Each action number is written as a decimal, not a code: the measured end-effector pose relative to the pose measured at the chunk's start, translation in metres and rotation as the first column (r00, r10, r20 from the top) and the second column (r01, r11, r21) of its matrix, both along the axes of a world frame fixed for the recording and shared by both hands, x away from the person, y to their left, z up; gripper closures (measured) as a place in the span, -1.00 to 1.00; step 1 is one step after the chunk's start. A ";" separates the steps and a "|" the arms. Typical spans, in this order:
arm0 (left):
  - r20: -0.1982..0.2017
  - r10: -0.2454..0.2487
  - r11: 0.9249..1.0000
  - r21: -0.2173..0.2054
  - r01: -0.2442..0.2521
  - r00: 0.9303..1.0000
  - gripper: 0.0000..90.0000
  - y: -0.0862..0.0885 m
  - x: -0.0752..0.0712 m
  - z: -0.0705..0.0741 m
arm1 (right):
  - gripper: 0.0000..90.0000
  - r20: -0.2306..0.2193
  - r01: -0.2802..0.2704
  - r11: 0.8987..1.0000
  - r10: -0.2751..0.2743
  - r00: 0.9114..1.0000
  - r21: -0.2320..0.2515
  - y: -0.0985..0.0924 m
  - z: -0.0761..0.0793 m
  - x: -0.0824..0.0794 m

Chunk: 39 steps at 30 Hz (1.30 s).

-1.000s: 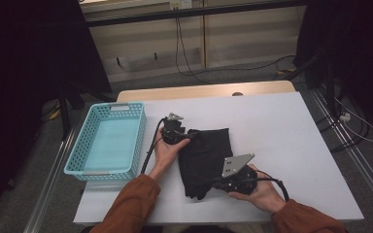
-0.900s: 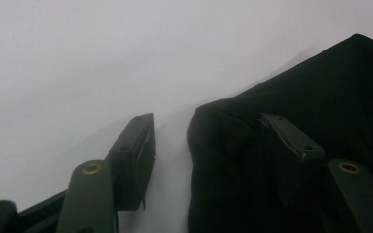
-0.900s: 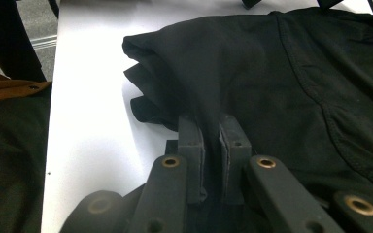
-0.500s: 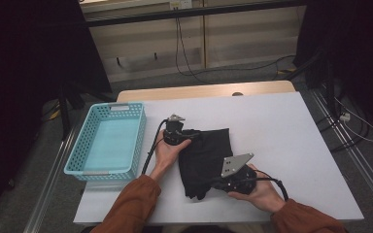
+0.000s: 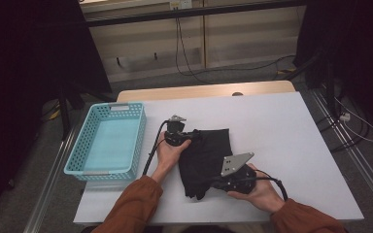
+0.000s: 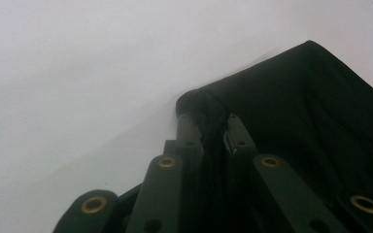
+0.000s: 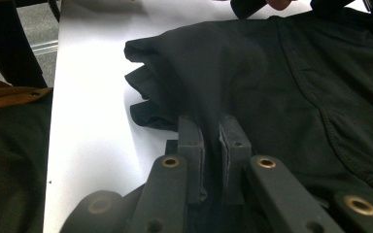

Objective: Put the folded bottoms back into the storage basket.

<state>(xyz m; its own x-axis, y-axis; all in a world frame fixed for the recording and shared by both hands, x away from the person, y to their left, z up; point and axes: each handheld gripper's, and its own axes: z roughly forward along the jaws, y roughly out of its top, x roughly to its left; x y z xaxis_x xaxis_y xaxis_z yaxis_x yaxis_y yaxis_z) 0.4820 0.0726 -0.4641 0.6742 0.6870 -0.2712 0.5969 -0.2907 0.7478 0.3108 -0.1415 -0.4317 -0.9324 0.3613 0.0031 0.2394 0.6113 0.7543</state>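
A black garment (image 5: 205, 158) lies folded on the white tabletop (image 5: 291, 141), near the middle and toward the person's edge, with bare surface on all sides of it. The left hand-held gripper (image 5: 187, 137) sits at the garment's upper left corner, gripped by the left hand (image 5: 169, 153); in the left gripper view its jaws stand close together with a fold of the black fabric (image 6: 291, 107) pinched between them, the cloth bunched into a small rounded ridge just beyond the tips. The right hand-held gripper (image 5: 212, 182) is at the garment's lower edge, carried in the right hand (image 5: 257, 191), with the grey three-cornered plate (image 5: 236, 163) on top tilted upward. In the right gripper view its jaws are likewise narrow and clamped on a raised pleat of the garment (image 7: 281, 73), with several stacked layers of fabric showing at the folded edge to the left of the tips. A cable (image 5: 272, 177) loops from the right gripper over the tabletop beside the wrist. Both forearms wear rust-coloured sleeves (image 5: 131, 208). A light blue perforated basket (image 5: 136, 126) stands at the left side of the tabletop, apart from the garment, just left of the left hand. Floor cables and dark stands lie beyond the far edge of the table.
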 end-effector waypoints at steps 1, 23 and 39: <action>0.000 0.004 1.000 -0.009 -0.004 1.000 0.80 0.000 0.000 0.001 | 0.84 0.001 0.001 1.000 -0.001 1.000 0.003 0.000 0.000 0.000; 0.054 0.039 0.995 -0.089 -0.034 0.998 0.82 0.005 0.005 0.036 | 0.84 0.043 0.030 0.997 -0.033 0.999 0.074 0.001 0.011 -0.003; 0.100 0.047 0.994 -0.105 -0.036 0.994 0.82 0.007 0.008 0.055 | 0.84 0.069 0.028 0.995 -0.035 0.997 0.098 0.008 0.017 0.001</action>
<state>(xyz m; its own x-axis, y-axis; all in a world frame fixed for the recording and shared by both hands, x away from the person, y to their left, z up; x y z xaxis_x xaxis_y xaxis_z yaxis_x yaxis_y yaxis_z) 0.4901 0.0799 -0.4092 0.6734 0.6872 -0.2727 0.5256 -0.1856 0.8303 0.3117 -0.1337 -0.4151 -0.9196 0.3919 -0.0262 0.2014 0.5275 0.8253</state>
